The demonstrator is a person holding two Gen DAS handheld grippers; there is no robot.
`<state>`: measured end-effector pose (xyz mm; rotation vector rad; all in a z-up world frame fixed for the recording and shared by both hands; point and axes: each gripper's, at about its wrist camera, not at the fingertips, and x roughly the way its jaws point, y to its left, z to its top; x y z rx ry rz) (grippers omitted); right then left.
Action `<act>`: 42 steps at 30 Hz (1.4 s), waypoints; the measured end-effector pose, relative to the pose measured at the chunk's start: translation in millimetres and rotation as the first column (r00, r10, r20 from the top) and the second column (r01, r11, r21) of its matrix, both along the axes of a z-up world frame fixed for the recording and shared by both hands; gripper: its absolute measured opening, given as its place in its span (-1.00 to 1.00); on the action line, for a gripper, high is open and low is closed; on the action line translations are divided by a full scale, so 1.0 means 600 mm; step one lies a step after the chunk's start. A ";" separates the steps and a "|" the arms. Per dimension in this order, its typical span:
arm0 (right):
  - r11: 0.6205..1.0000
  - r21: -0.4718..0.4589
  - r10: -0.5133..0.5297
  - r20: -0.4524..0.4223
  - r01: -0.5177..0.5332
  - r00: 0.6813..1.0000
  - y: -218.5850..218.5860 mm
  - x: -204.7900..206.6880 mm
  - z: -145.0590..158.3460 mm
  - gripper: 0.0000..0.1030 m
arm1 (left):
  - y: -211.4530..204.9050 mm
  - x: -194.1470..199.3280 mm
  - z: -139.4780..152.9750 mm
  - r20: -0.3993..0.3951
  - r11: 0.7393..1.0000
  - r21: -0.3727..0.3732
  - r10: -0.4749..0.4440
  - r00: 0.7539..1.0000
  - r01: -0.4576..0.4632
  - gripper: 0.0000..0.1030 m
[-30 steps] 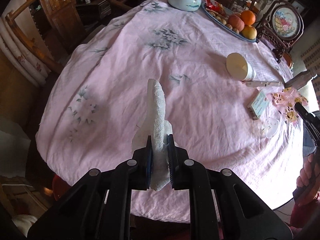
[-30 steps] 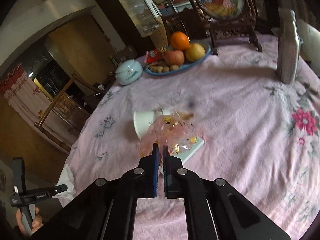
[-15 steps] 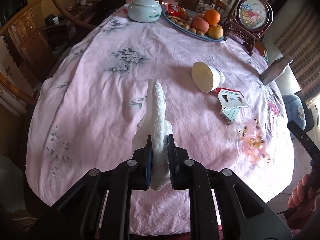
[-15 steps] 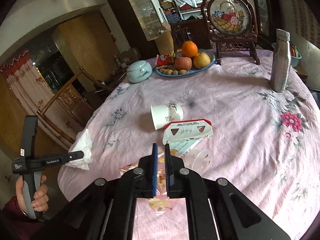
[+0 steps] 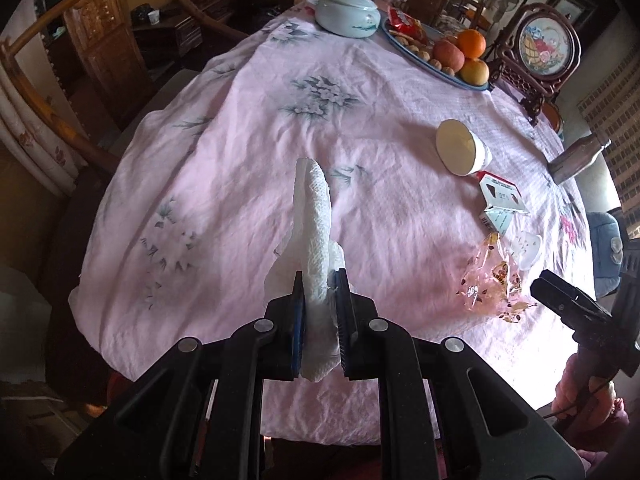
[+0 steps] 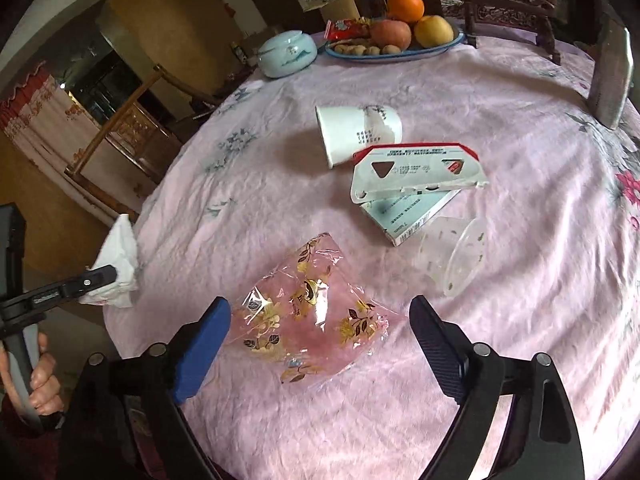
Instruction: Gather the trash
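We keep the left tool (image 5: 320,312) clamped on the crumpled paper towel (image 5: 316,220), clear of the counter (image 5: 248,128). Our right tool (image 6: 320,344) is opening, jaws straddling without touching the floral cellophane wrapper (image 6: 308,308) lying flat there, ready for pickup.

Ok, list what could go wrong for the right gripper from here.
The right gripper is opening around a thin, flat wrapper on the wrinkled tablecloth, so it may pinch cloth along with it. The clear plastic cup lies close beside the wrapper and might get knocked away.
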<state>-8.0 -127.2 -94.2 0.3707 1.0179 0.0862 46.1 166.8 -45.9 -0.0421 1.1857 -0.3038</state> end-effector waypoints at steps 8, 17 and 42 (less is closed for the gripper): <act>0.997 -0.010 0.079 -0.057 -0.079 0.995 0.032 0.026 -0.042 -0.57 | 0.053 -0.015 0.002 -0.011 0.995 0.015 0.094 0.996 -0.094 -0.69; 0.988 0.004 0.153 0.160 -0.156 0.975 0.072 0.028 0.086 -0.76 | 0.088 -0.027 0.020 0.014 0.987 -0.007 0.158 0.987 -0.158 -0.69; 0.680 0.027 0.720 0.165 -0.733 0.674 0.456 0.102 0.125 -0.77 | 0.428 -0.273 -0.069 -0.148 0.662 0.027 0.744 0.652 -0.749 -0.69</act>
